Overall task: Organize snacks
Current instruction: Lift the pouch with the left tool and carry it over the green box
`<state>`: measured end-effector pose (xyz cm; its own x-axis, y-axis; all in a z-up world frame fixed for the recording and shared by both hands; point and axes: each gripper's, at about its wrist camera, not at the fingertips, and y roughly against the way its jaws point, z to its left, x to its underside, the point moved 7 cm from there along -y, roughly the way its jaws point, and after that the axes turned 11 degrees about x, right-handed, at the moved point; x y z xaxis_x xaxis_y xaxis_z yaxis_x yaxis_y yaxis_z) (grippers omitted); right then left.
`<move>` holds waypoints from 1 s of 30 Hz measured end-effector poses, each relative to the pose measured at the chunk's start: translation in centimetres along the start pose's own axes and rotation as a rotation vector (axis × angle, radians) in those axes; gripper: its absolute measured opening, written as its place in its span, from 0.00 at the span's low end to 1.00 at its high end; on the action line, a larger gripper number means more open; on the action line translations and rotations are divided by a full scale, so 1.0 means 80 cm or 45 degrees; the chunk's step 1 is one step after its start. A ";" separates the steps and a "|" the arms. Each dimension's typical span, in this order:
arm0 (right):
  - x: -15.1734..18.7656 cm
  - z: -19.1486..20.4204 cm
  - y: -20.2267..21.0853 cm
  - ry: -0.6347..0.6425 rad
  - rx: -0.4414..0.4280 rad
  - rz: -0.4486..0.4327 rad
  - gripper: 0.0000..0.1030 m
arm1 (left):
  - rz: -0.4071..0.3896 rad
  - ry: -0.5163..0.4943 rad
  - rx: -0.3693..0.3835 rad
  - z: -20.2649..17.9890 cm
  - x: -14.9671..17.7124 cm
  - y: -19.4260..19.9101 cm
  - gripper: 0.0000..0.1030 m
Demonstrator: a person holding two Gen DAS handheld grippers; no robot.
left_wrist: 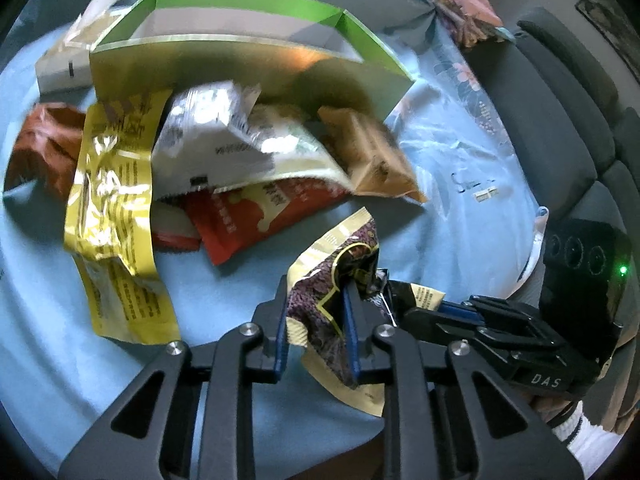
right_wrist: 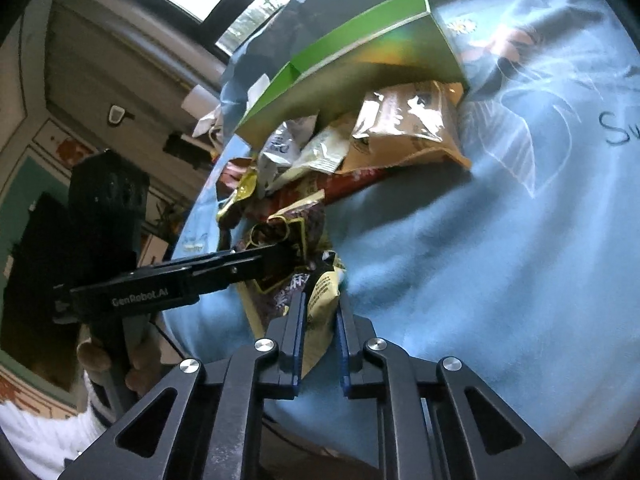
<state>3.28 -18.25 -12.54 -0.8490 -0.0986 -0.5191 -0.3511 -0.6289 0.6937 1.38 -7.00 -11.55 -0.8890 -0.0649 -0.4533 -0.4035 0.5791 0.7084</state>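
Packet edges apparently between both tools

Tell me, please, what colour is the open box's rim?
Bright green rim on the open box, clearest in the left wrist view.

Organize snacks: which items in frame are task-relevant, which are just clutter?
Task-relevant:
purple-and-cream packet, held by left gripper and right gripper
green box
yellow packet
red packet
tan packet
white packet

Clutter:
blue cloth
grey sofa
pink fabric
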 end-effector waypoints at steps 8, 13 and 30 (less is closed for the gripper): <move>-0.034 0.020 0.030 0.088 -0.015 -0.103 0.14 | -0.134 -0.058 0.018 -0.022 -0.035 0.035 0.20; -0.080 0.038 0.043 0.148 -0.021 -0.199 0.14 | -0.218 -0.098 0.005 -0.025 -0.079 0.056 0.22; -0.238 0.050 -0.039 0.240 0.033 -0.285 0.14 | -0.362 0.026 -0.100 0.071 -0.240 0.041 0.22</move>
<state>18.96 -11.33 -2.79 -0.6617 -0.1030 -0.7427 -0.5334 -0.6314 0.5628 18.36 0.78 -3.55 -0.7419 -0.2324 -0.6290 -0.6517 0.4707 0.5948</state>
